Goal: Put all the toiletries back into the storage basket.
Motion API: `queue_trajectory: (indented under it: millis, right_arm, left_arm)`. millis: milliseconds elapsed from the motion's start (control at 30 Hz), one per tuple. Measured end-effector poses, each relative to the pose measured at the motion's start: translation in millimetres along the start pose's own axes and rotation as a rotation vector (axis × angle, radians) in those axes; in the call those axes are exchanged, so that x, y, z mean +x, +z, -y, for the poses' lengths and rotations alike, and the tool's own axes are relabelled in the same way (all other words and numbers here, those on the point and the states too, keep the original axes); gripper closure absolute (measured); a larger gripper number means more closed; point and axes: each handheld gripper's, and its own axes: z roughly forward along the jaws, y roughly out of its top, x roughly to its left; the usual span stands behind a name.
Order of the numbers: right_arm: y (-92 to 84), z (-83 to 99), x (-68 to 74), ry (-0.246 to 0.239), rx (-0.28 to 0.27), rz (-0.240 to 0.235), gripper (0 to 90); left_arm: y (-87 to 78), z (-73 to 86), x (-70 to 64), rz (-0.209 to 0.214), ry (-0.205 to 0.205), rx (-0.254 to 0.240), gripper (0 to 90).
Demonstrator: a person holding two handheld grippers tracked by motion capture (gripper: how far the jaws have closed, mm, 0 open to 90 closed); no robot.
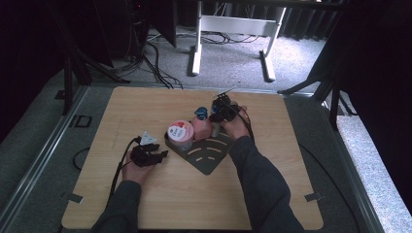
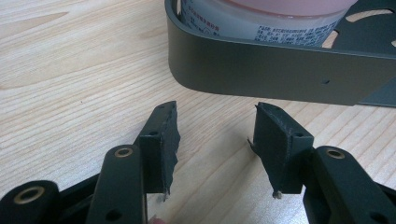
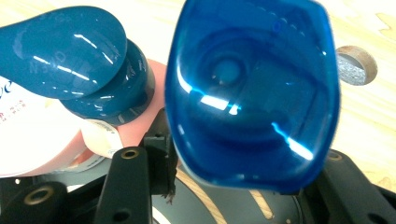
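Blue cap (image 3: 252, 93) sits between my right gripper (image 3: 243, 186) jaws, gripped, just beside the pink bottle (image 3: 42, 130) on the dark tray (image 1: 206, 155). My left gripper (image 2: 215, 149) stands open and empty on the table (image 1: 145, 194) near the tray wall.

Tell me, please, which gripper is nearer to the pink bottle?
Right. The right gripper is right beside the pink bottle; the left gripper rests beyond the tub.
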Motion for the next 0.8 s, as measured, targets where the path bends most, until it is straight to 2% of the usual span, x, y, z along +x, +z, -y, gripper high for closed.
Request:
queue_trajectory:
  millis: [733,800]
  right_arm:
    - [1.1,6.4,1.1,-0.019,0.003,0.005,41.0]
    - [-1.9,7.5,2.8,-0.033,-0.005,0.008,40.4]
  left_arm:
    - [0.0,0.0,0.0,-0.001,0.0,0.0,50.1]
    - [0.0,0.0,0.0,0.0,0.0,0.0,50.0]
